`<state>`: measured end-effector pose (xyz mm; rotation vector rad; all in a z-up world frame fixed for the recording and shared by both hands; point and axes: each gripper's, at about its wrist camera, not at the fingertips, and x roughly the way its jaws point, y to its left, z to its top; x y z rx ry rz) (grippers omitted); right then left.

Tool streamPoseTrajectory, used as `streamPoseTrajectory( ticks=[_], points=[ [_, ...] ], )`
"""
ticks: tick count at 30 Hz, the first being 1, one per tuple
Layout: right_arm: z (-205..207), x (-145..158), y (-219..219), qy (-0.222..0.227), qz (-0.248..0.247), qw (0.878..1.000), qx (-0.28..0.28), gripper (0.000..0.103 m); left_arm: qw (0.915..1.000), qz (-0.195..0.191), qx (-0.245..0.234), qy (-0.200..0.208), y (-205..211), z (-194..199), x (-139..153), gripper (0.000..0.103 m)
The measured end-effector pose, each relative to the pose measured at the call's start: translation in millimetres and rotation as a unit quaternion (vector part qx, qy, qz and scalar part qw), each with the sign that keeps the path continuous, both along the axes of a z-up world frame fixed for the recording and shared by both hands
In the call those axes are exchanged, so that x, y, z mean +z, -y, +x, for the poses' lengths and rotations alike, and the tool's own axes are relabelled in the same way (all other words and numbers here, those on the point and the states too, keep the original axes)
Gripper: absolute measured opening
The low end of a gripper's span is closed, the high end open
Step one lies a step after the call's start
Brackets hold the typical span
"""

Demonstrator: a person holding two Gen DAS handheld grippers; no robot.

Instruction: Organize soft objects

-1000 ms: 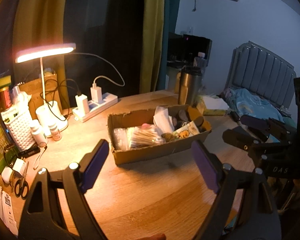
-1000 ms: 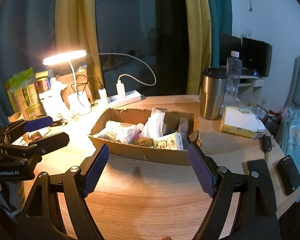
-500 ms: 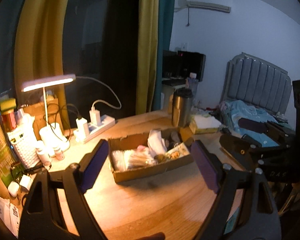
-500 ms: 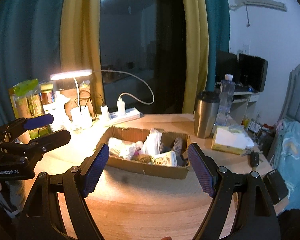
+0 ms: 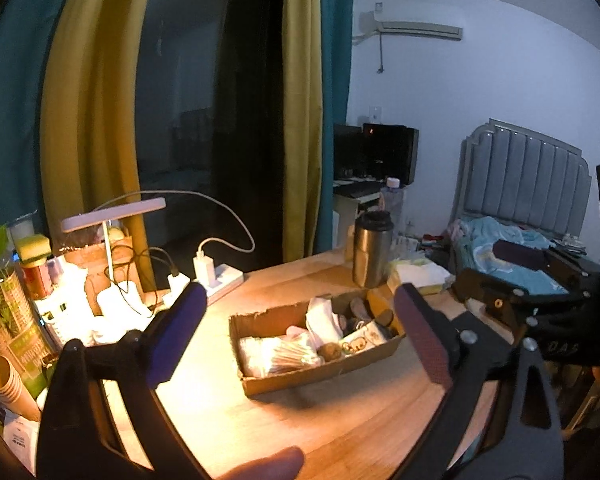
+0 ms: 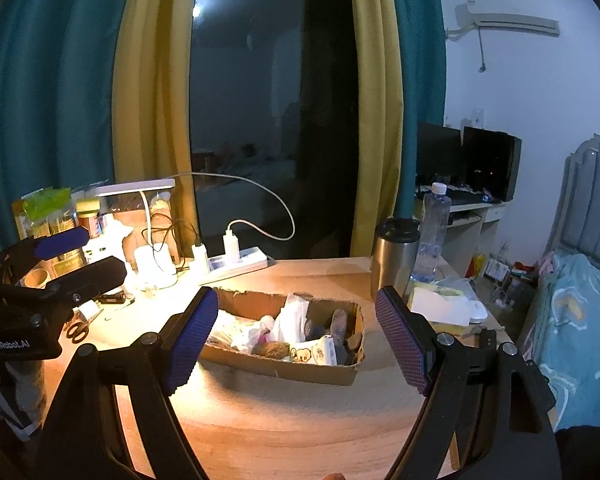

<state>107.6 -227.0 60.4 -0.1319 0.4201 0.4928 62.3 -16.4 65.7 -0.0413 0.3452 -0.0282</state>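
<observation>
Box: we see the cardboard box point(image 5: 320, 360) of soft items centre-frame on the desk point(image 5: 260, 420), long axis left–right | left tool point(image 5: 300, 340) spread, jaws just opening, empty | right tool point(image 6: 296, 344) spread, empty; both short of it.

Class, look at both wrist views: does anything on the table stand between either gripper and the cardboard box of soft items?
Nothing visible does. Only bare wooden table lies between the right gripper and the cardboard box. The same holds for the left gripper, whose jaws have just been opening, with nothing between them. Both grippers are empty.
</observation>
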Motion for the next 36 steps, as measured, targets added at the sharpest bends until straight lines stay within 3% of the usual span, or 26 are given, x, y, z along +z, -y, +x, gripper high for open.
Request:
streamPoseTrajectory(
  ticks=[36],
  points=[
    [9,0,1,0.002,0.002,1.000,-0.009,0.084,0.9999,-0.003,-0.001,-0.011,3,15,-5,0.098]
  ],
)
